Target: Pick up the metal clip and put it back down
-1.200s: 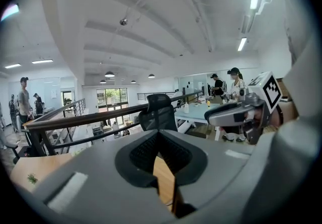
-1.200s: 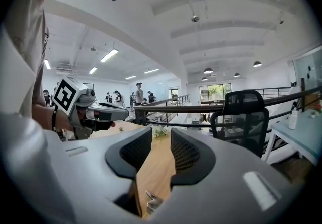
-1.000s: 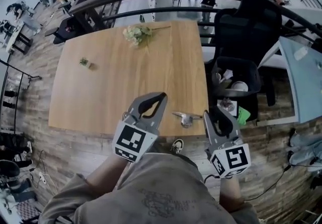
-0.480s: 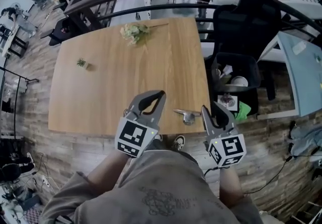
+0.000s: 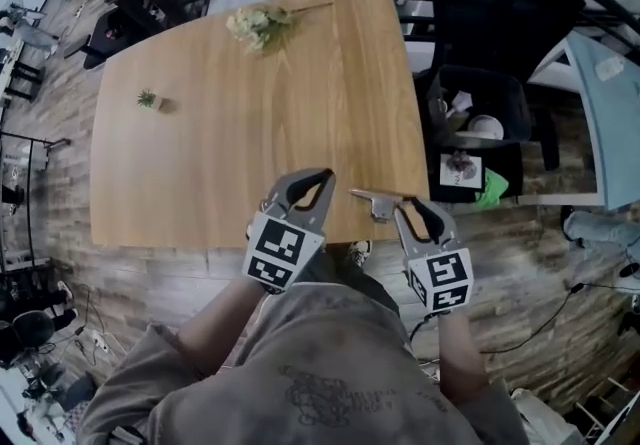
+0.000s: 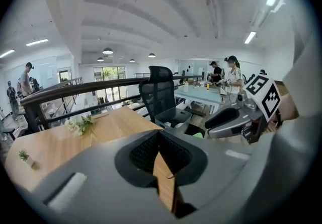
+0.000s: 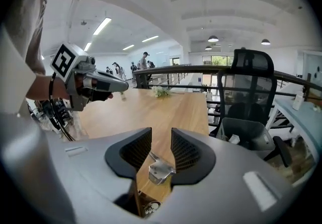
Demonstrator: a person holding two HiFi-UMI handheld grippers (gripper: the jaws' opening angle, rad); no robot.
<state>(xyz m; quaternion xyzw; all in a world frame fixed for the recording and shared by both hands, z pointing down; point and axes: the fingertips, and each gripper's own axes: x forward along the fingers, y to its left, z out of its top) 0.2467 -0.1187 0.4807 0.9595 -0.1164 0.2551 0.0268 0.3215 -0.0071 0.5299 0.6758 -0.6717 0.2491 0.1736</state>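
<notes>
1. Small silver metal clip (image 5: 376, 201) (image 7: 160, 170): lies on the light-brown wooden table (image 5: 250, 133), close to the table's near edge, just ahead of the right gripper's tips.
2. Grey two-jaw right gripper (image 5: 416, 212) (image 7: 161, 137): jaws apart. In the right gripper view the clip shows through the gap, low between the ribbed black pads (image 7: 137, 149). The right-hand pad seems to sit at the clip's edge, but contact cannot be confirmed; the clip may simply lie below the jaws.
3. Grey two-jaw left gripper (image 5: 326, 176) (image 6: 158, 135): jaws together at the tips, nothing between them. It is over the table's near edge, beside the right gripper. In the head view the clip lies between the two grippers, nearer the right one.
4. Well ahead of both grippers, at the table's far edge: a white flower sprig (image 5: 255, 25). Ahead and to the left of the left gripper, well apart: a small green potted plant (image 5: 148, 99).
5. To the right of the right gripper, off the table: a dark bin (image 5: 515, 103) holding rubbish, with a black office chair (image 5: 500, 3) beyond it.
</notes>
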